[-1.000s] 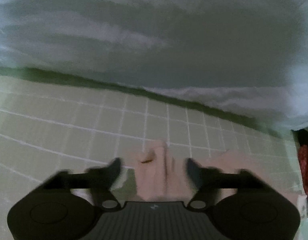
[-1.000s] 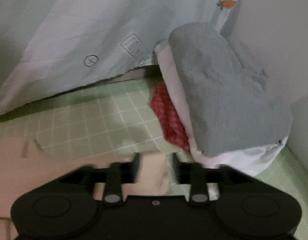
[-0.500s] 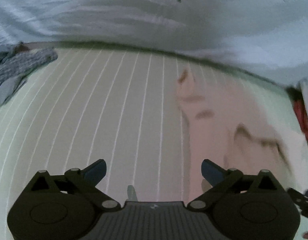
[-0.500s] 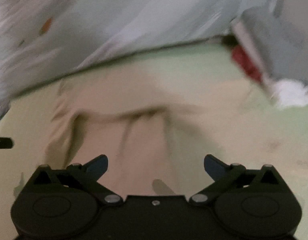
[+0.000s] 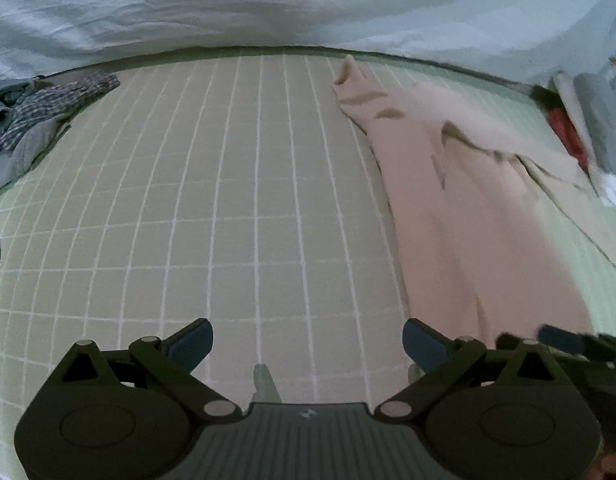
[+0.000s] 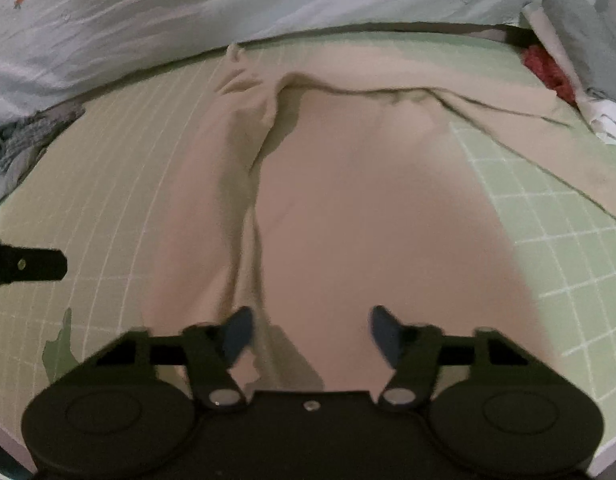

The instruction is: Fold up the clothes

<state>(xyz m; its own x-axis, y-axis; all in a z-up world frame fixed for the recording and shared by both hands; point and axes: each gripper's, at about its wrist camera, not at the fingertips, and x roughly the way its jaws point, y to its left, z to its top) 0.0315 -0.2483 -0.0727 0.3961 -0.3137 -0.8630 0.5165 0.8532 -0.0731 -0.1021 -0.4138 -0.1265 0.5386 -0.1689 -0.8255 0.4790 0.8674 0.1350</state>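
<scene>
- A second ago both my claws pinched the beige garment (image 6: 348, 184); it lies spread out.
- My left gripper (image 5: 306, 346) and right gripper (image 6: 312, 334) now gape wide, empty.

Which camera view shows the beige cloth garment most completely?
The right wrist view: the beige cloth garment lies spread across the middle of the picture, with its folds and edges visible. The left wrist view shows it only at the right side, seen obliquely and partly blurred.

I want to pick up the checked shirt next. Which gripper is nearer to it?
Left. The left gripper hovers open over bare mat, with the checked shirt ahead to its left. The right gripper sits over the beige garment, farther away.
</scene>
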